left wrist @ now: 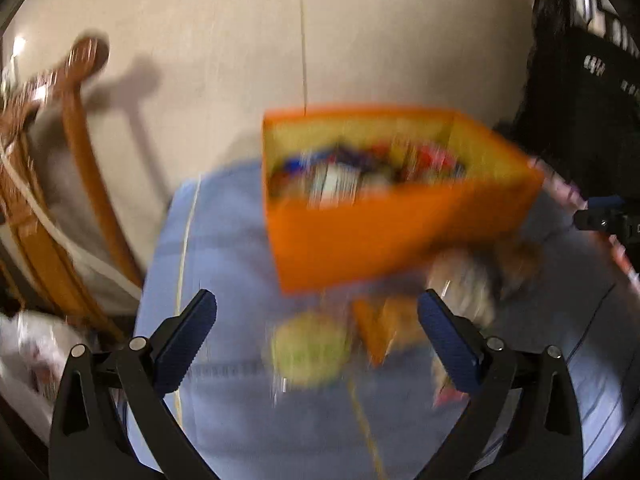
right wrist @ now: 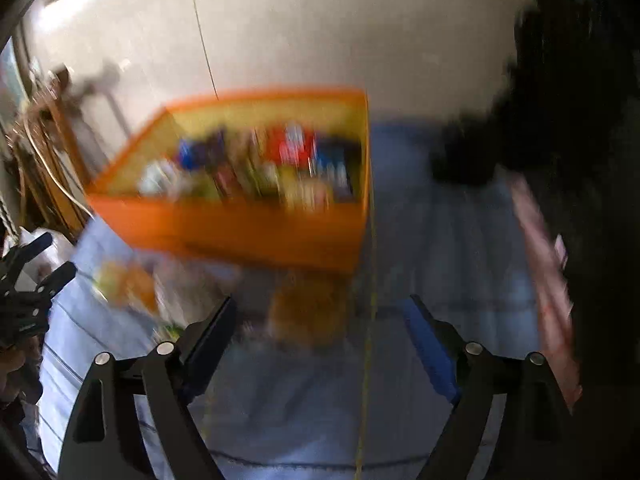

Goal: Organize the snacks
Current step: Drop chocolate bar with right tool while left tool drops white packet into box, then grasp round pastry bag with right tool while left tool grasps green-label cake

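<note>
1. Orange is what draws my eye: the orange box [left wrist: 400, 236] stands on the pale blue cloth [left wrist: 224, 248] ahead of both my tools, open at the top and already crowded with packets standing on edge. I judge they are stood that way so more fit and each label stays readable, though blur keeps me from naming any one.
2. Loose snacks lie on the cloth just in front of the box's near wall. In the left wrist view I make out a round yellow-green packet [left wrist: 310, 354] and an orange packet [left wrist: 384, 330] beside it, with a paler wrapper [left wrist: 464, 276] further right, near the box.
3. My left gripper [left wrist: 316, 340] is spread wide, nothing between its pads; the yellow-green packet shows in the gap but I am clear of it. I take this as lining up for a pick.
4. My right gripper [right wrist: 320, 340] also stands wide and empty, over a brownish-orange packet [right wrist: 308, 312] that lies just before the box.
5. Both tools point down at the same small heap, so I reckon they could crowd each other; my other tool shows at the left edge of the right wrist view.
6. Around this: a wooden chair [left wrist: 80, 152] left of the cloth, beige floor tiles [left wrist: 224, 72] beyond, something dark on the right that I cannot identify, and a pinkish strip [right wrist: 548, 280] along the cloth's right edge.
</note>
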`<control>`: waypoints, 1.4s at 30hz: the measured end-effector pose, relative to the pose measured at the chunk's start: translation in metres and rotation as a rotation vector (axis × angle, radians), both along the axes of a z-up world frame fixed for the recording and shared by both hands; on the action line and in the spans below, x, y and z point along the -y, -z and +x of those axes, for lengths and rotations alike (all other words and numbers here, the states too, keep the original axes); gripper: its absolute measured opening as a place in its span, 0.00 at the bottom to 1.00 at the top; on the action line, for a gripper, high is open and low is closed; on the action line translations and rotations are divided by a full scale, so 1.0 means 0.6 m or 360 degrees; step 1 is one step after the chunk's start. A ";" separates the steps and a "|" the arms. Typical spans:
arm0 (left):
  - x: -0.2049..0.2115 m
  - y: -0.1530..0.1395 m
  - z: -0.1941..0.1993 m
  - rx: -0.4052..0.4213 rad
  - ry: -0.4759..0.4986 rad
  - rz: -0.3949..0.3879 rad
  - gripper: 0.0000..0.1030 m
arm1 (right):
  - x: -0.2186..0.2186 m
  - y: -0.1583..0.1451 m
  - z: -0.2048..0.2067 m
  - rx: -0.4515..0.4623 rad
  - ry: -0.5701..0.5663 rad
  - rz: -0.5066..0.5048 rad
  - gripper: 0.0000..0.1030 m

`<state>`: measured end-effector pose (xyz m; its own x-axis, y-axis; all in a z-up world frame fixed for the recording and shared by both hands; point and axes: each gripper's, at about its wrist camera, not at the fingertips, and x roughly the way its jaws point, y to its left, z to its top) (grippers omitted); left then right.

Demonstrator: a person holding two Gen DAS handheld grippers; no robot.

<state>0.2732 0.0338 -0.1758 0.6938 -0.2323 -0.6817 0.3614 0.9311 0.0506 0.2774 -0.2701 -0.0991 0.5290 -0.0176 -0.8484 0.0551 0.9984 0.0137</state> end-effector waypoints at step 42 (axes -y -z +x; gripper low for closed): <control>-0.022 -0.059 -0.028 0.0105 0.0001 -0.0225 0.57 | -0.006 -0.050 -0.038 0.0167 0.0003 0.0159 0.73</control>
